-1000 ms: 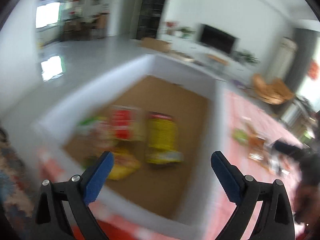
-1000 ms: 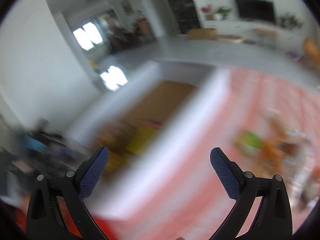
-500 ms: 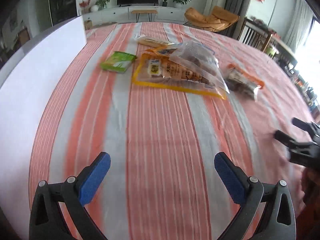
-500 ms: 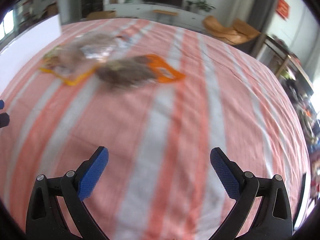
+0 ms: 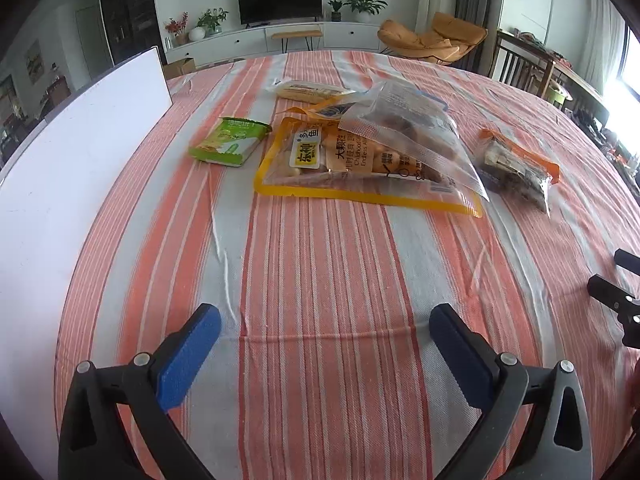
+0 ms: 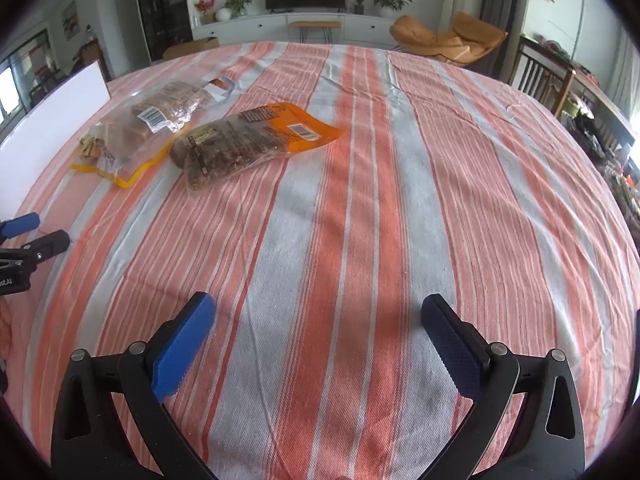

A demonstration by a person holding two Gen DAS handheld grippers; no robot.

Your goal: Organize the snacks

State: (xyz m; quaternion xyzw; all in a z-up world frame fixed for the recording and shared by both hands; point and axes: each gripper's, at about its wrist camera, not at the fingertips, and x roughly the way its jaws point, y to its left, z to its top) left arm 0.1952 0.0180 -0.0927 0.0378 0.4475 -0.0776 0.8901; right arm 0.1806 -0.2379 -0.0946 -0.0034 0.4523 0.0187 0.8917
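Several snack packs lie on the striped tablecloth. In the left wrist view I see a green pack (image 5: pixel 229 142), a yellow-edged clear bag (image 5: pixel 352 164) with a clear bag (image 5: pixel 416 128) on top, a pale pack (image 5: pixel 308 91) behind, and an orange-edged bag (image 5: pixel 516 168) to the right. The right wrist view shows the orange-edged bag (image 6: pixel 248 140) and the clear bag (image 6: pixel 160 116). My left gripper (image 5: pixel 324 340) is open and empty, well short of the packs. My right gripper (image 6: pixel 318 332) is open and empty over bare cloth.
The white box wall (image 5: pixel 80 152) stands along the table's left side, also in the right wrist view (image 6: pixel 48 128). The table (image 6: pixel 400 200) stretches wide to the right. Chairs and a sideboard stand beyond the far edge.
Both grippers swung away from the box with packs inside and now face the snack pile on the table. Both stay open and empty.
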